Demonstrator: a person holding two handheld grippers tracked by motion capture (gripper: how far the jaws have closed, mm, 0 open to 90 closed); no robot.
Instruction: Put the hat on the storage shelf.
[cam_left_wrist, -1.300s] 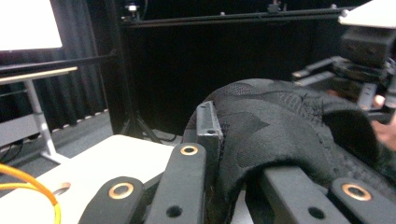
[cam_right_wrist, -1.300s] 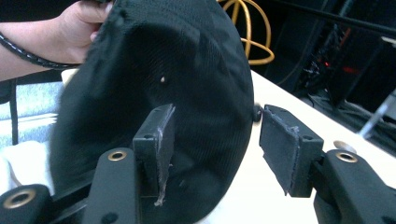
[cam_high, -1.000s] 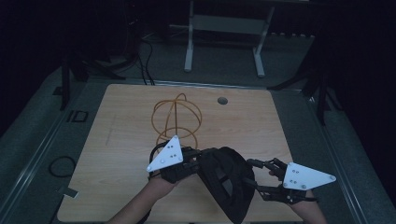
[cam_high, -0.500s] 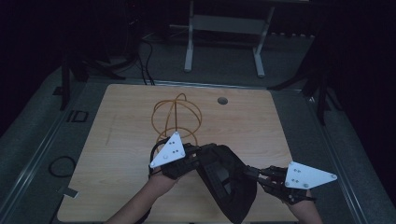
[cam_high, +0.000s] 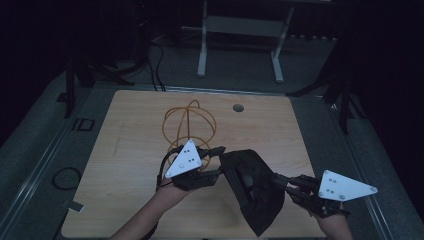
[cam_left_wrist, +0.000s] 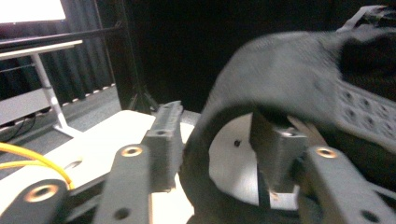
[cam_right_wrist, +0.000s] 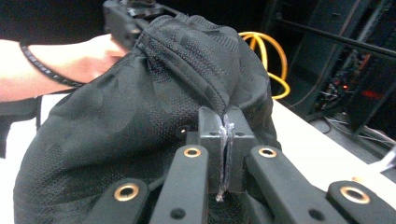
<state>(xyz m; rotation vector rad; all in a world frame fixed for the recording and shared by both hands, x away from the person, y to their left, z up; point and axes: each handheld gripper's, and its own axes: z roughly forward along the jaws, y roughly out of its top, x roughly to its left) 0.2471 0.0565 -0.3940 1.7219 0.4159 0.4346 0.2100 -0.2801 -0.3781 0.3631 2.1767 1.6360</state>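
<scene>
A black fabric bag (cam_high: 252, 192) lies on the wooden table (cam_high: 130, 150) near its front edge. My left gripper (cam_high: 219, 161) is at the bag's upper left corner; its jaws have just been opening. In the left gripper view a curved rim of the bag (cam_left_wrist: 280, 79) runs between the parted pads (cam_left_wrist: 164, 140), and neither pad presses on it. My right gripper (cam_high: 281, 181) comes in from the right. Its pads (cam_right_wrist: 212, 135) are shut on a thin fold of the bag (cam_right_wrist: 140, 116), with a frayed edge showing between them.
A coil of yellow cable (cam_high: 190, 122) lies on the table just behind the left gripper. A round grommet hole (cam_high: 238, 107) sits near the far edge. A white desk frame (cam_high: 240, 25) stands beyond the table, and a cable loop (cam_high: 65, 177) lies on the floor at left.
The right gripper's jaws went from open to shut on the bag's right side. The left gripper's jaws parted. The bag now hangs further down toward the front edge.
</scene>
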